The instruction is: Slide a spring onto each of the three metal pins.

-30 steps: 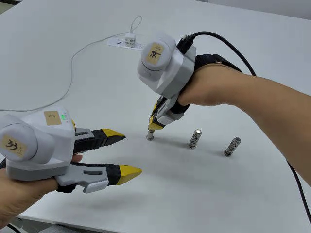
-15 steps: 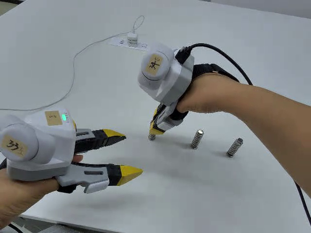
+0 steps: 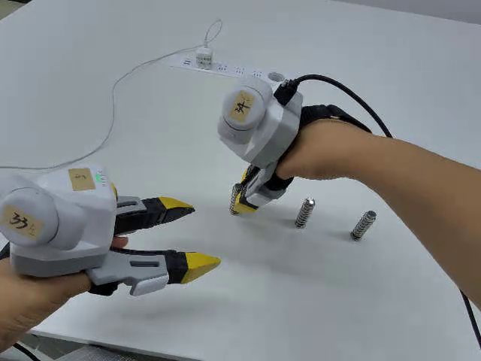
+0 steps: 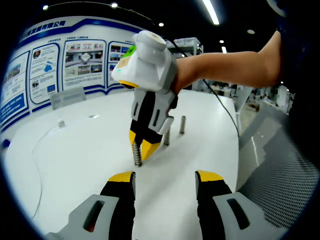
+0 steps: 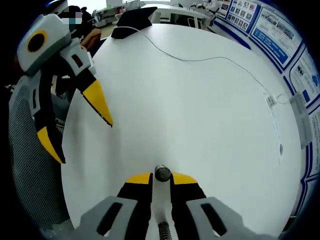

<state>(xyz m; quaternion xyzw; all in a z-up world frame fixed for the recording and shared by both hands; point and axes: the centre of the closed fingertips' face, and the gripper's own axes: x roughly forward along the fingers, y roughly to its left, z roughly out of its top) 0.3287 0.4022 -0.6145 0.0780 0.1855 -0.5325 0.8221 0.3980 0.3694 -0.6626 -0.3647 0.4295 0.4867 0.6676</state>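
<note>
**Last spring pinched at the left end of the row**

The right gripper [image 3: 242, 204] has its yellow-tipped jaws closed on a spring [image 4: 136, 152], near its upper coils. In the right gripper view, the round steel head of a pin [image 5: 162, 173] shows between the tips. The spring sits near the middle of the white table [image 3: 338, 75] and leans a little. I cannot tell whether its foot touches the surface. A second spring [image 3: 304, 213] and a third spring [image 3: 361, 225] stand in a row running from it toward the right edge. They are apart from each other and each seems to be seated on its own pin, so this looks like the last of the three.

The left gripper [image 3: 192, 233] hovers toward the near left corner, with its jaws wide apart and empty, pointing at the work.

The spring is a small coil of bright wire, light and springy. It would likely squash, bow sideways or flick free under a hard pinch. A gentle hold across the coils near one end should suit it and leave the bore open. The pin is a slim, smooth, hard cylinder, probably slippery between the jaw tips.

The table is matte and smooth. A white power strip [image 3: 233, 69] lies near the far edge, and its thin cable [image 3: 113, 90] trails toward the left edge.
</note>
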